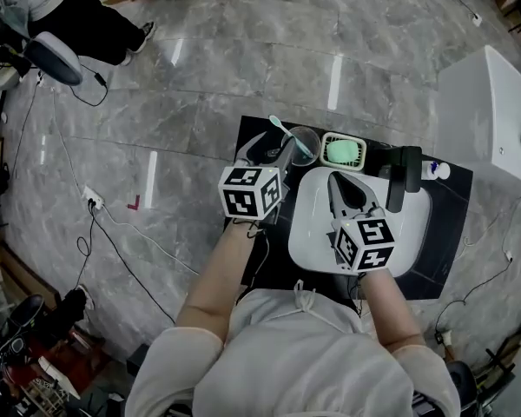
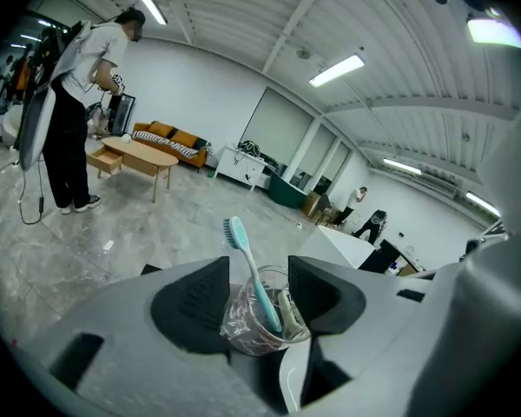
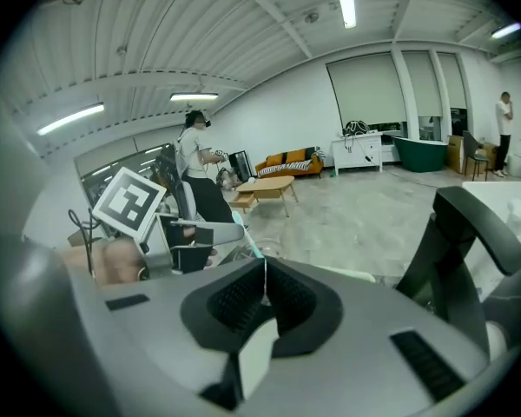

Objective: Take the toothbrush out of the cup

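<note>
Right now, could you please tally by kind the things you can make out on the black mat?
Toothbrush: 1
Clear cup: 1
White basin: 1
Green-and-white dish: 1
Black faucet: 1
Small white bottle: 1
Total: 6

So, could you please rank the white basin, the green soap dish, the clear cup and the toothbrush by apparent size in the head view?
1. white basin, largest by far.
2. green soap dish and clear cup: they look about alike, so I leave them tied.
3. toothbrush, the slimmest.
</note>
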